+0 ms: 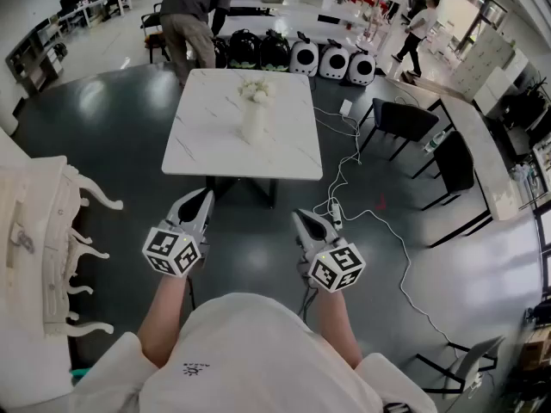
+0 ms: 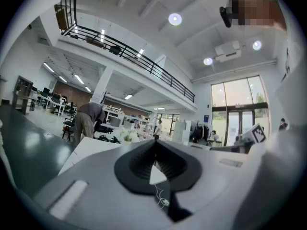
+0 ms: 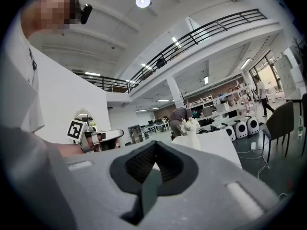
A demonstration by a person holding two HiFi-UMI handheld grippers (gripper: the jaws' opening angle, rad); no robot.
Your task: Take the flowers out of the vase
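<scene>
Head view: white flowers (image 1: 254,89) upright in white vase (image 1: 253,126), mid marble table (image 1: 202,149), 12 o'clock, well apart from me. My left gripper (image 1: 204,198) and right gripper (image 1: 301,219) both pressed together, empty; neither clearly nearer.
Left gripper view: flowers (image 2: 128,135) tiny, 11 o'clock; vase hidden.
Right gripper view: flowers (image 3: 190,124), vase (image 3: 193,141), 1 o'clock; stems unseen.

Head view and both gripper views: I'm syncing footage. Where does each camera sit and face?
Head view: head-mounted, facing steeply down at the white marble table; both forearms, left tool, right tool show.
Left gripper view: on the left tool, level along its shut jaws; right tool shows.
Right gripper view: likewise on the right tool; left tool shows.
Shared by all: the white vase of white flowers.
</scene>
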